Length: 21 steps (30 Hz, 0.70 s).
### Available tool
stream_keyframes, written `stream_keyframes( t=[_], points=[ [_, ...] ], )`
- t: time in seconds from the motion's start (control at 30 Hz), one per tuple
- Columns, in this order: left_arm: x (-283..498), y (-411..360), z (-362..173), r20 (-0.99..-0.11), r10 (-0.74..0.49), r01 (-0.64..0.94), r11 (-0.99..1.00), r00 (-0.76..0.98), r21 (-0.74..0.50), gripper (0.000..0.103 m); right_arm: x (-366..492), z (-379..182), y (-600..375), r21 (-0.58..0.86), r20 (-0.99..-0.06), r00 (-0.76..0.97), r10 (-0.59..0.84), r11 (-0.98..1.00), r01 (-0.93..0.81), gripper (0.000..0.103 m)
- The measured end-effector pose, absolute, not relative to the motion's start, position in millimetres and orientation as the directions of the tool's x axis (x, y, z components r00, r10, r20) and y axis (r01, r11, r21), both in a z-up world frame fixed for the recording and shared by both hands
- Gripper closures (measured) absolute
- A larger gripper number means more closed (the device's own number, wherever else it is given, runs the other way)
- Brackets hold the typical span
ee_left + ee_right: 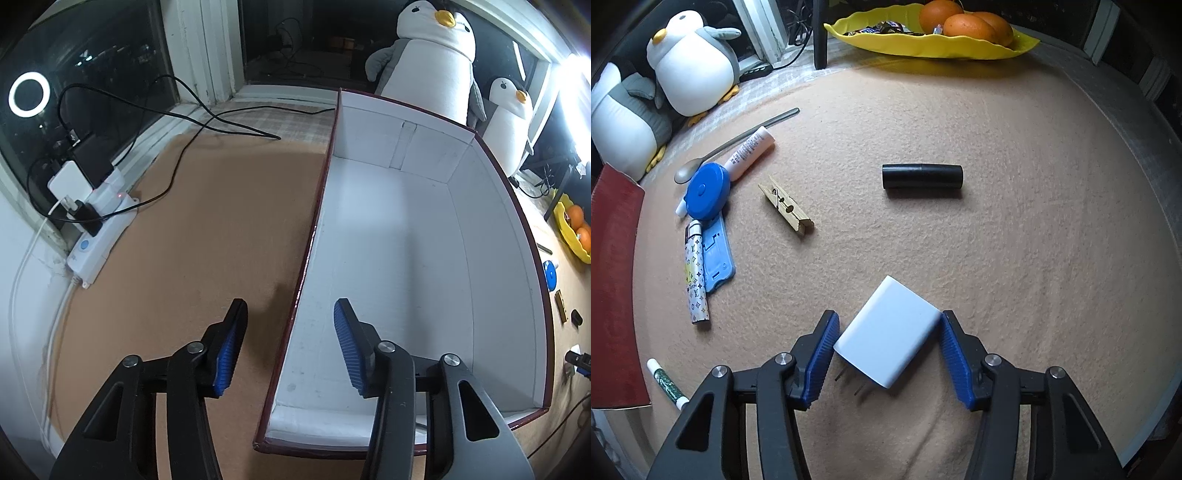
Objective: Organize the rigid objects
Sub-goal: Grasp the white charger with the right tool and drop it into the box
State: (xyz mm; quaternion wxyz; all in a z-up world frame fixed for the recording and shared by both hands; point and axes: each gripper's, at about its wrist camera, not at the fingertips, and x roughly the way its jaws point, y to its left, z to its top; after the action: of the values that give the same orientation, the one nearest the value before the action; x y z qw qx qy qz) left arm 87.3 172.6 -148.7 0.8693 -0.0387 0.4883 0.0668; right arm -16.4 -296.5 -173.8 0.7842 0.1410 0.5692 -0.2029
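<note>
The right gripper (888, 360) is pointed steeply down at a white rectangular wall charger (888, 334), which lies flat on the tan felt-covered surface (1015, 258) with its two metal prongs toward the camera. The charger is framed by the blue ribbed jaws at a middling width; both pads are seen just at its corners, but whether they actually press on it cannot be told.

Further out on the same surface, a black plastic cylinder (922, 176) is seen lying on its side, well apart from a wooden clothespin (785, 211). To the left, a round blue plastic case (707, 192), a pink cosmetic tube (750, 153), a metal spoon (735, 144), a patterned white lighter (695, 280) and a flat blue plastic piece (718, 254) are clustered together. A small green glitter tube (666, 384) lies near the box's dark red outer wall.

The left gripper (290, 345) is held over the near left wall of a dark red cardboard box with a white lining (406, 229); its jaws stand partly apart, one on each side of that rim, with nothing gripped.
</note>
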Motion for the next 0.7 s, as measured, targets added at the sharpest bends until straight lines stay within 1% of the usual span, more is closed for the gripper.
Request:
stream_keyframes(
  t=[0.3, 0.37, 0.53, 0.7],
  points=[
    [87, 172, -150, -0.855, 0.077, -0.151, 0.989, 0.513, -0.001, 0.074, -19, -167, -290, -0.036, -0.938, 0.294, -0.183, 0.896, 0.442, 0.052],
    [87, 172, -151, -0.855, 0.078, -0.149, 0.989, 0.513, 0.001, 0.08, -20, -163, -289, -0.038, -0.934, 0.304, -0.189, 0.897, 0.441, 0.052],
    [87, 172, -151, -0.854, 0.078, -0.147, 0.989, 0.515, 0.002, 0.085, -21, -144, -280, -0.051, -0.917, 0.341, -0.207, 0.908, 0.415, 0.052],
    [87, 174, -151, -0.852, 0.083, -0.151, 0.989, 0.517, 0.004, 0.09, -21, -122, -261, -0.026, -0.897, 0.4, -0.187, 0.927, 0.375, 0.052]
  ],
)
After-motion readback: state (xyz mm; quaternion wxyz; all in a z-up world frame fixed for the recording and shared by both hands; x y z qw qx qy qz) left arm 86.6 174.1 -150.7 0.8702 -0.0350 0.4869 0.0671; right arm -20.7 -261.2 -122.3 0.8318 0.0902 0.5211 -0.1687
